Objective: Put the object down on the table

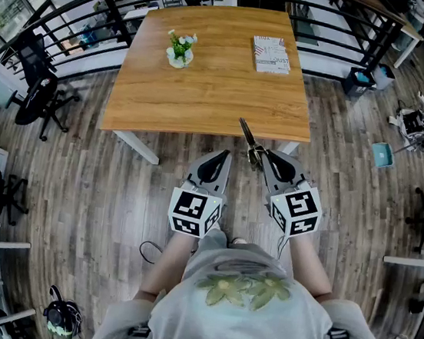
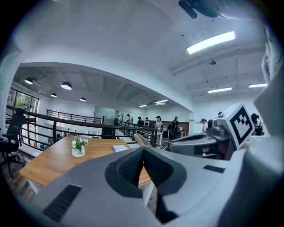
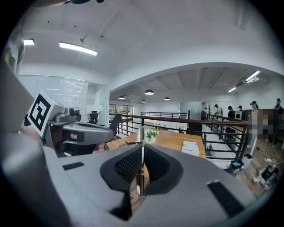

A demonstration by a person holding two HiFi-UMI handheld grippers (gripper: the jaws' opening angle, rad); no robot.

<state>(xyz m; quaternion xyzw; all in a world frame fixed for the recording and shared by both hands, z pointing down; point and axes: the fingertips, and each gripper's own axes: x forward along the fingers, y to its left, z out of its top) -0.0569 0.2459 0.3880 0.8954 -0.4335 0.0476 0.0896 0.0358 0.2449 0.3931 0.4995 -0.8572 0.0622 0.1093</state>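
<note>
My right gripper [image 1: 264,158] is shut on a thin, long metal tool [image 1: 246,134]. The tool sticks out forward over the near edge of the wooden table [image 1: 207,87], held above it. In the right gripper view the narrow metal strip [image 3: 141,137] stands upright, pinched between the dark pads [image 3: 128,166]. My left gripper [image 1: 220,158] hangs beside it over the floor, short of the table. Its jaws are shut with nothing between them [image 2: 143,155].
A small vase of flowers [image 1: 181,48] and a booklet [image 1: 271,54] lie on the far half of the table. A black railing [image 1: 102,3] runs behind it. Office chairs [image 1: 36,91] stand to the left, and a bin [image 1: 359,80] and clutter to the right.
</note>
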